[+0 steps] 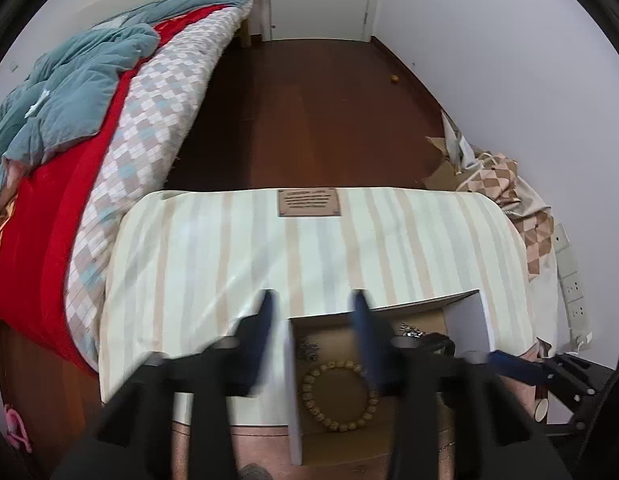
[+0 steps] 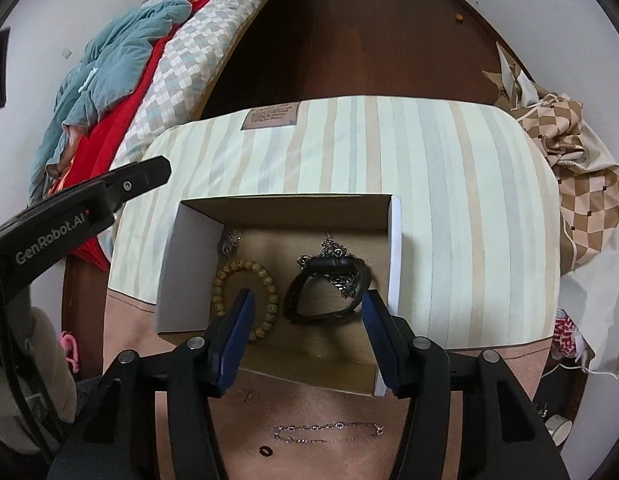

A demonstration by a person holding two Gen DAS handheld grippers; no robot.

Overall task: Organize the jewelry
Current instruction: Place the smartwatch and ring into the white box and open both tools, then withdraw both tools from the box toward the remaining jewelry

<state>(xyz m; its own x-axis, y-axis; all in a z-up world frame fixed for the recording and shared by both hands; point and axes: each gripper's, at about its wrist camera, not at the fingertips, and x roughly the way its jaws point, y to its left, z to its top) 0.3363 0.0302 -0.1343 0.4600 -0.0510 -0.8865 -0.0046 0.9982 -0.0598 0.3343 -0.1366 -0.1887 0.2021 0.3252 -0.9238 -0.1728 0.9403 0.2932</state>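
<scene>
An open cardboard box (image 2: 281,210) stands on the striped cloth. Inside lie a wooden bead bracelet (image 2: 269,284), a black wristband (image 2: 329,266) with a silver chain (image 2: 345,286) on it, and a small silver piece (image 2: 229,240). My right gripper (image 2: 307,308) is open and empty above the box's near side. A silver chain bracelet (image 2: 325,432) and a small black ring (image 2: 264,450) lie on the pink cloth in front of the box. My left gripper (image 1: 314,312) is open, empty and blurred, over the box's left wall (image 1: 294,392); the bead bracelet (image 1: 341,396) shows below it.
The table cover (image 2: 449,200) is striped, with a brown label (image 2: 271,117) at its far edge. A bed (image 2: 189,48) with a teal quilt lies left. A checked cloth pile (image 2: 581,184) and power strips (image 1: 571,280) sit right. Brown floor (image 1: 309,112) lies beyond.
</scene>
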